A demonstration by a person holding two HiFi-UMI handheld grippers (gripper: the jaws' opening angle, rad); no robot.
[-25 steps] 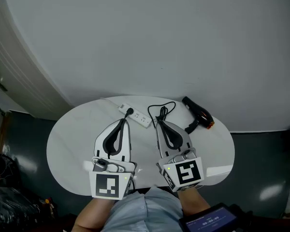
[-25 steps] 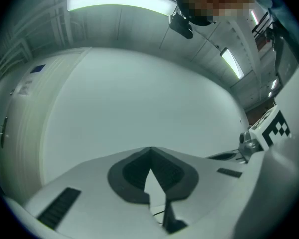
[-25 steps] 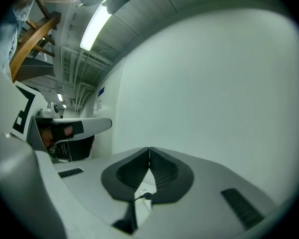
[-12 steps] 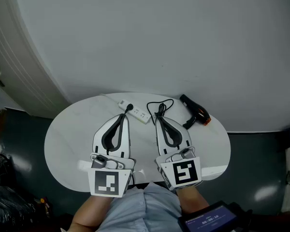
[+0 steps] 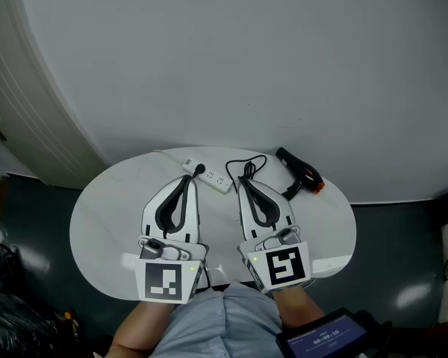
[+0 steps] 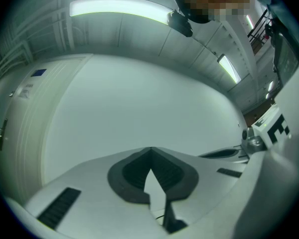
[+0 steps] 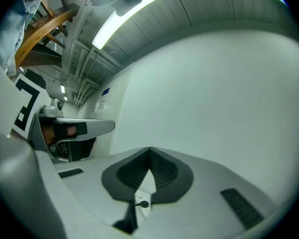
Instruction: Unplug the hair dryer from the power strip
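Note:
A white power strip (image 5: 207,175) lies at the far side of the oval white table (image 5: 104,215), with a black plug (image 5: 200,170) in it. The black cord (image 5: 248,168) loops to the right toward the black hair dryer (image 5: 302,173), which lies flat. My left gripper (image 5: 187,179) is shut and empty, its tip just short of the strip. To its right my right gripper (image 5: 243,184) is also shut and empty, its tip near the cord loop. In the right gripper view the strip with its plug (image 7: 141,203) shows below the closed jaws (image 7: 149,152).
A pale curved wall (image 5: 246,58) rises right behind the table. The floor around it is dark. The person's torso is at the table's near edge, with a dark screen (image 5: 325,340) at the lower right.
The head view has shifted a little, so the table sits slightly higher in the picture. Both grippers keep their places and stay shut.

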